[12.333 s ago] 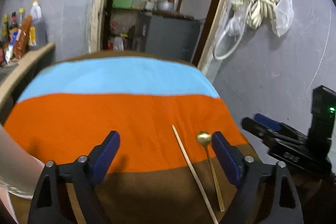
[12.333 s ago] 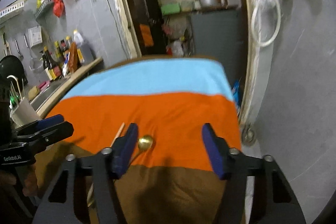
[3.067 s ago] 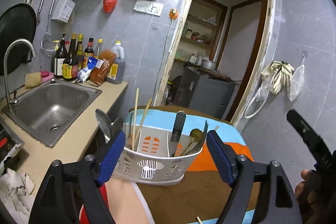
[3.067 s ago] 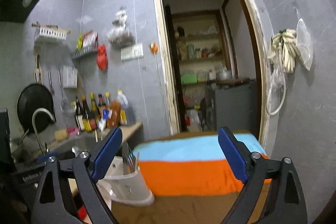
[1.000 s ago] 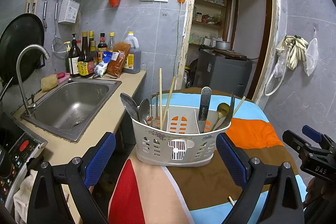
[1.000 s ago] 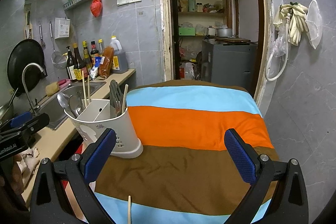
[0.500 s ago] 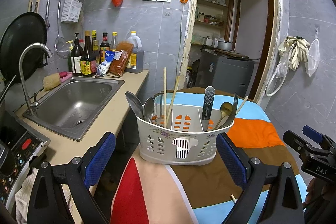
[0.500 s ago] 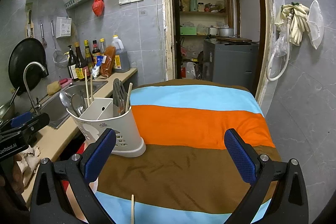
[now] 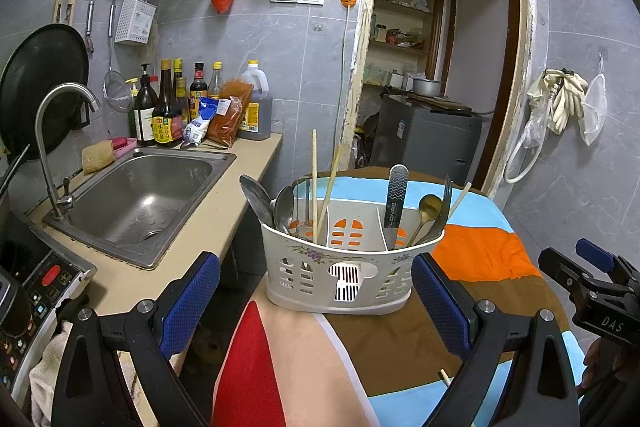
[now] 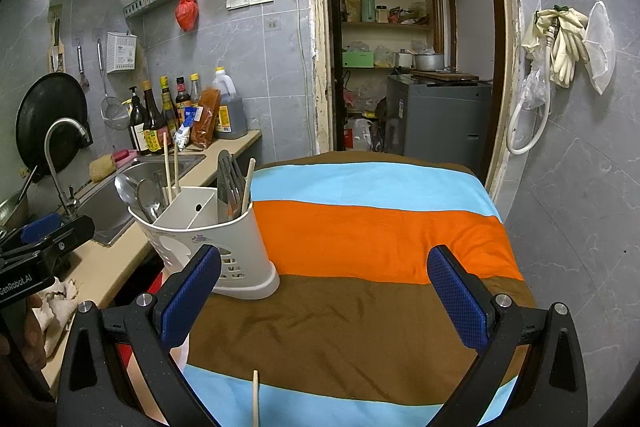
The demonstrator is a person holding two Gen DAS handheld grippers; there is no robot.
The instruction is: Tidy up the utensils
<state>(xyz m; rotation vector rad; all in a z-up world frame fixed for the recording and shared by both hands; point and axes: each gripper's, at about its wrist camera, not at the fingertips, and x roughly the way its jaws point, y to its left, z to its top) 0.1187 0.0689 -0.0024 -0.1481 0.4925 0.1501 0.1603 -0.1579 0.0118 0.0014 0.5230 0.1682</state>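
The white utensil caddy [image 9: 344, 259] stands upright on the striped cloth [image 10: 380, 239], at the cloth's edge nearest the counter [image 9: 132, 283] and sink [image 9: 140, 195]. The caddy is divided into compartments. The compartment on the sink side holds two steel spoons [image 9: 268, 203] and two chopsticks [image 9: 315, 183], all upright or slightly tilted. The compartment on the far side from the sink holds a knife [image 9: 394, 203], a gold spoon [image 9: 427, 211], a fork [image 9: 445, 199] and one chopstick leaning outward. The middle compartment contents cannot be determined. One loose chopstick [image 10: 255, 403] lies on the cloth in front of the caddy, well apart from it, at the bottom edge of the right wrist view. The left gripper [image 9: 316, 303] is spread wide and grips nothing; the caddy appears between its fingers, beyond the tips. The right gripper [image 10: 324, 295] is likewise spread wide and grips nothing, positioned above the cloth beside the caddy.
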